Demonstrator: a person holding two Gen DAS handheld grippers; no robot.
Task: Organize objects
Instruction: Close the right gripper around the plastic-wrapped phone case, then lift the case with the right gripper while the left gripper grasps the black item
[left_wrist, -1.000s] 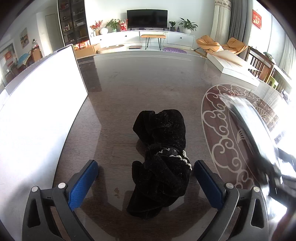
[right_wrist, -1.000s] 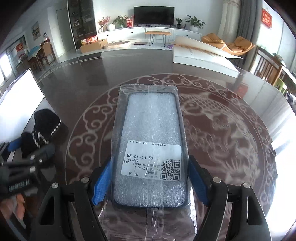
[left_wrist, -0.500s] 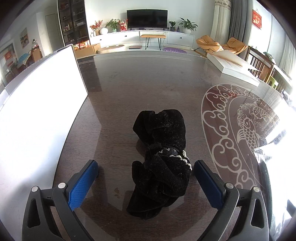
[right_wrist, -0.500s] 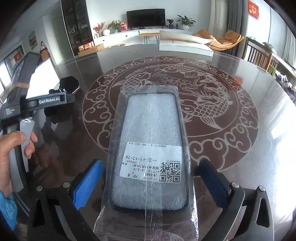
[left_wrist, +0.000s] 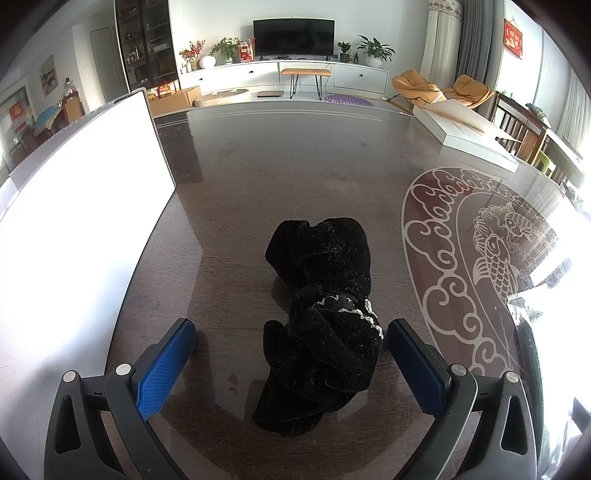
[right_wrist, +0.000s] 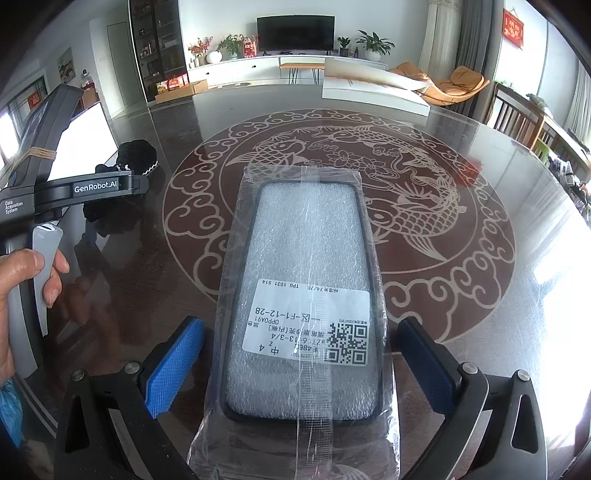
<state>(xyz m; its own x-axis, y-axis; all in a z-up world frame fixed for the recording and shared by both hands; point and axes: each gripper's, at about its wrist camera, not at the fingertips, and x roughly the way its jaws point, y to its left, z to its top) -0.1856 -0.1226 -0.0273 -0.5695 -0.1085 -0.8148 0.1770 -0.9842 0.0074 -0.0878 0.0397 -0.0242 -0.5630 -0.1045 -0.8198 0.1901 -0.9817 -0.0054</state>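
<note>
A black fuzzy cloth bundle with white trim (left_wrist: 325, 317) lies on the dark glass table between the blue pads of my open left gripper (left_wrist: 291, 343), touching neither pad. It also shows in the right wrist view (right_wrist: 135, 157), partly hidden behind the left gripper's body (right_wrist: 85, 190). A phone case in a clear plastic bag with a white label (right_wrist: 306, 295) lies flat on the table between the pads of my open right gripper (right_wrist: 301, 347). A corner of its bag shows in the left wrist view (left_wrist: 535, 302).
A large white board (left_wrist: 74, 229) lies on the table to the left. A flat white box (left_wrist: 469, 136) sits at the far right, also seen in the right wrist view (right_wrist: 373, 92). A koi medallion pattern (right_wrist: 369, 192) marks the table. Chairs stand at the right.
My right gripper has opened and let go of the bagged phone case, which now lies on the table. The right gripper swung left to right past the left one. The left gripper has not moved.
</note>
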